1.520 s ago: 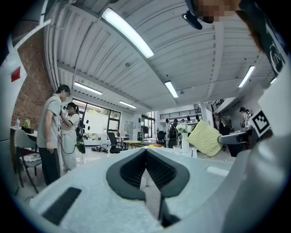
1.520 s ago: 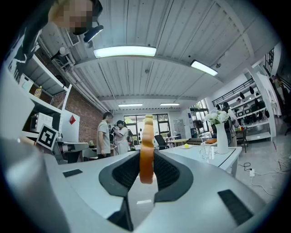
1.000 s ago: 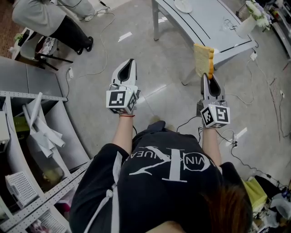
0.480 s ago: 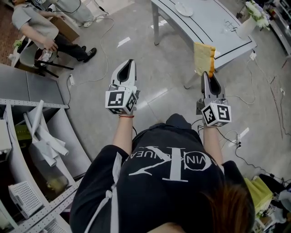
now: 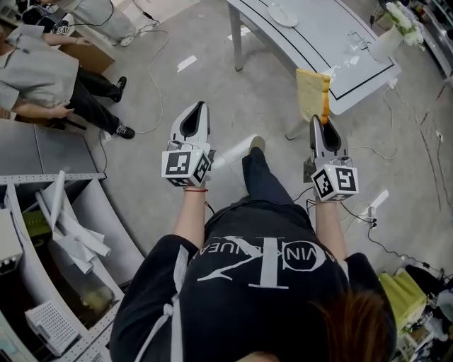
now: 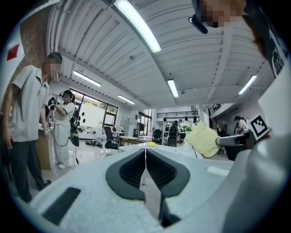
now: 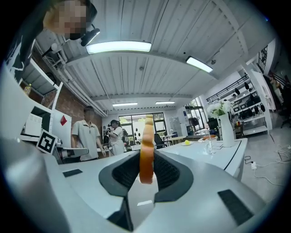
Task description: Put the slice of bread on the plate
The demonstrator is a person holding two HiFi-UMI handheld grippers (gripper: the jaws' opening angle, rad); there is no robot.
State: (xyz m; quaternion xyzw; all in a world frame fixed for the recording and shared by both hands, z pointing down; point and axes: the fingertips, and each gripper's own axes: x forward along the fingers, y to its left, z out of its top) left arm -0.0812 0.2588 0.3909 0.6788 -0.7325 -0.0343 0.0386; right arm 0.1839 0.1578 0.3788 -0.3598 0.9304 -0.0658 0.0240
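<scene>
The slice of bread [image 5: 311,90], pale yellow with an orange crust, stands on edge in my right gripper [image 5: 316,120], which is shut on its lower edge. In the right gripper view the bread [image 7: 146,145] rises edge-on between the jaws of the right gripper [image 7: 146,158]. My left gripper [image 5: 197,107] is shut with nothing in it and hovers over the floor to the left; its jaws meet in the left gripper view [image 6: 145,151]. From there the bread [image 6: 203,139] shows at the right. A white plate [image 5: 284,10] lies on the far part of the grey table [image 5: 333,67], well beyond both grippers.
A vase of flowers [image 5: 391,32] and a clear glass [image 5: 354,41] stand on the table's right side. Metal shelves [image 5: 64,212] fill the left. Cables [image 5: 396,134] trail over the floor. A seated person [image 5: 49,78] is at the upper left; two people [image 7: 97,136] stand farther off.
Both grippers and the bread have moved forward toward the table, which now sits lower and nearer in the head view. A leg has stepped forward between the grippers.
</scene>
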